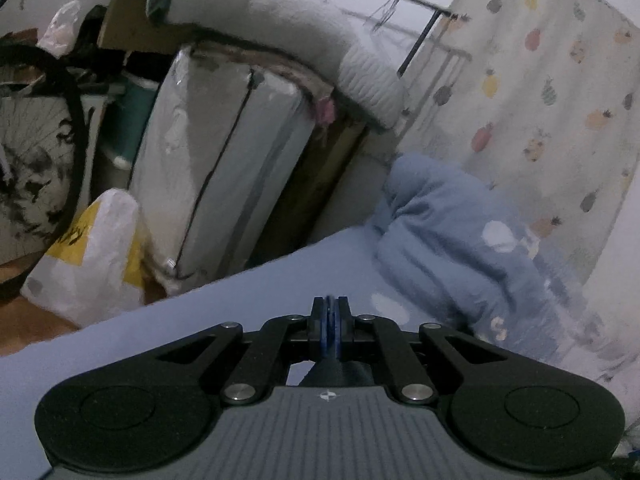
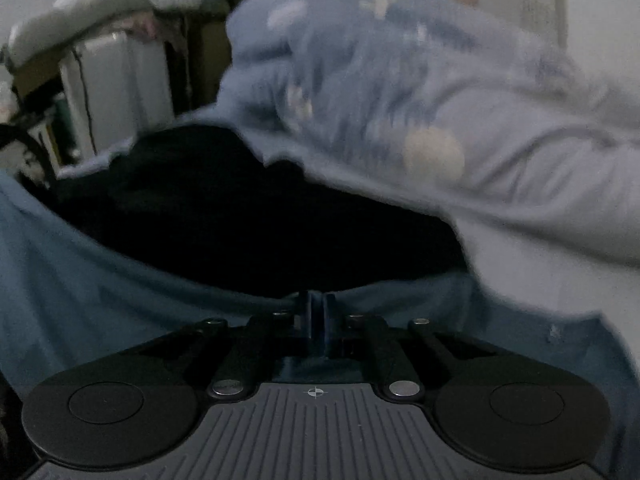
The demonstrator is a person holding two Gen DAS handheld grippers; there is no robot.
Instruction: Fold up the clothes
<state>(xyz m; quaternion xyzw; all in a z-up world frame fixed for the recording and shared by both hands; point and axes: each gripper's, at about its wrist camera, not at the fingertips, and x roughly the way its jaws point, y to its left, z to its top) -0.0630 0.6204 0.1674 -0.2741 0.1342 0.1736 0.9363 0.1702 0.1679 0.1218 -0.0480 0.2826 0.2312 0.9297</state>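
In the right wrist view a teal-blue garment (image 2: 100,272) stretches across the lower frame. My right gripper (image 2: 316,312) is shut on its upper edge. Just beyond that edge lies a black piece of clothing (image 2: 240,208). In the left wrist view my left gripper (image 1: 331,314) is shut above the periwinkle bed sheet (image 1: 180,340). A sliver of blue cloth shows between its pads, and a dark teal fold (image 1: 332,374) hangs under the fingers.
A crumpled light-blue patterned quilt (image 1: 452,232) (image 2: 360,72) is heaped at the far side of the bed. Past the bed edge stand a wrapped mattress (image 1: 224,168), a white-and-yellow bag (image 1: 92,256) and a bicycle wheel (image 1: 36,148). A fruit-print curtain (image 1: 540,92) hangs on the right.
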